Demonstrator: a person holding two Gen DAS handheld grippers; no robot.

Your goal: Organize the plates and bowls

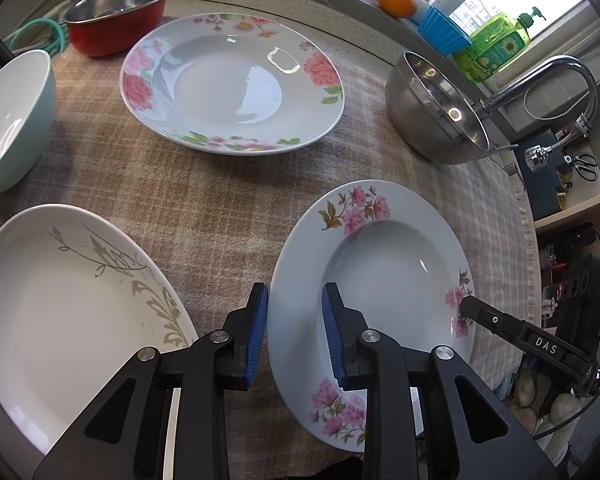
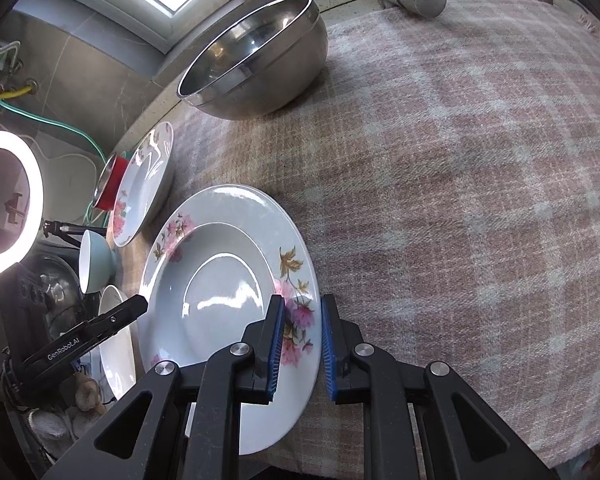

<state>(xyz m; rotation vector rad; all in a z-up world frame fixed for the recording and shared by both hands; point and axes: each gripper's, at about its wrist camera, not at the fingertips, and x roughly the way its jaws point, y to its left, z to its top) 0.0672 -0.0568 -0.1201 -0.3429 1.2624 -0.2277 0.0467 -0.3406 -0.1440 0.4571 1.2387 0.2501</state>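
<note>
Nearest the cameras, the pink-flowered deep plate lies on the plaid cloth at its near right, gripped from both sides: the left gripper straddles and clamps its left rim, blue pads pressing the edge, and the right gripper is clenched the same way on its right rim. Just left of it lies a white plate with grey leaves; farther back a larger rose-patterned plate; a pale teal bowl at far left, a red bowl behind, a steel bowl far right by the faucet.
</note>
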